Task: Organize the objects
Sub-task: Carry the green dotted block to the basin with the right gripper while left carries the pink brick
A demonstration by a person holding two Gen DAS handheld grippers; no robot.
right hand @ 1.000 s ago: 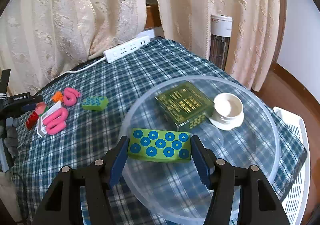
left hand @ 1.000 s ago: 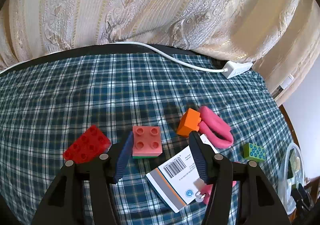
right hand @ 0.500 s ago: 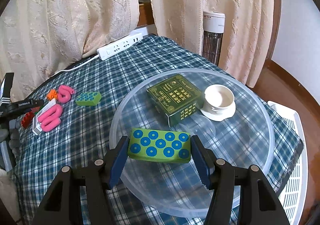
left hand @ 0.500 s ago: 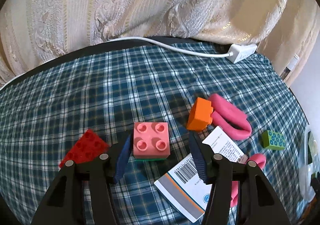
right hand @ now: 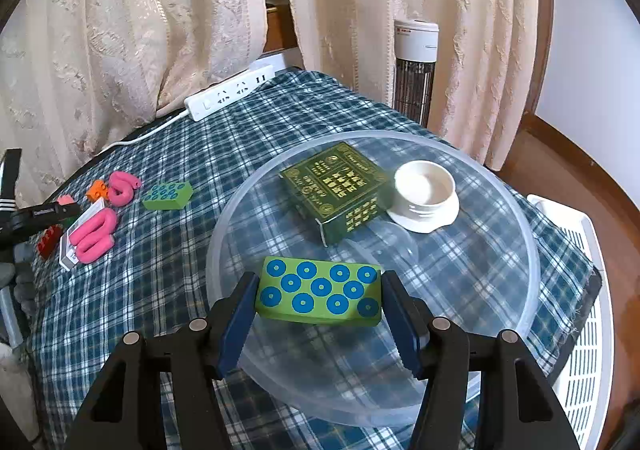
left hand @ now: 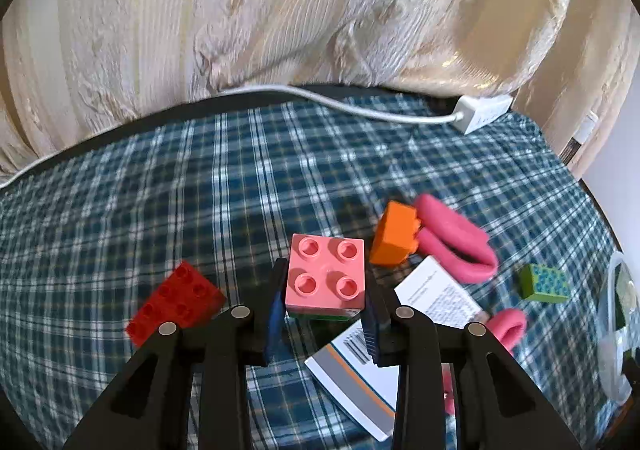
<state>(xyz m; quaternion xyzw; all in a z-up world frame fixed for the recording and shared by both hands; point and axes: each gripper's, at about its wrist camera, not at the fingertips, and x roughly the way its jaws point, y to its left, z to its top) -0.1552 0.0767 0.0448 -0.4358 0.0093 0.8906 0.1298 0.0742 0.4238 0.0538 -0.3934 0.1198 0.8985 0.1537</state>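
My left gripper (left hand: 324, 314) is shut on a pink four-stud brick (left hand: 326, 276) with a green brick under it, held above the plaid cloth. A red brick (left hand: 174, 304), an orange brick (left hand: 394, 234), pink foam pieces (left hand: 456, 242) and a small green dotted block (left hand: 544, 282) lie around it. My right gripper (right hand: 320, 308) is shut on a green block with blue dots (right hand: 320, 294), held over the near side of a clear round tray (right hand: 248, 342). The tray holds a dark green box (right hand: 336, 191) and a white cup (right hand: 426, 189).
A white card with a barcode (left hand: 360, 370) lies under the left gripper. A white power strip (right hand: 230, 91) and its cable lie at the table's back edge by cream curtains. A white heater (right hand: 414, 69) and a white rack (right hand: 588, 330) stand beside the table.
My left gripper has moved forward around the pink brick and shut on it. My right gripper has risen slightly with the green dotted block.
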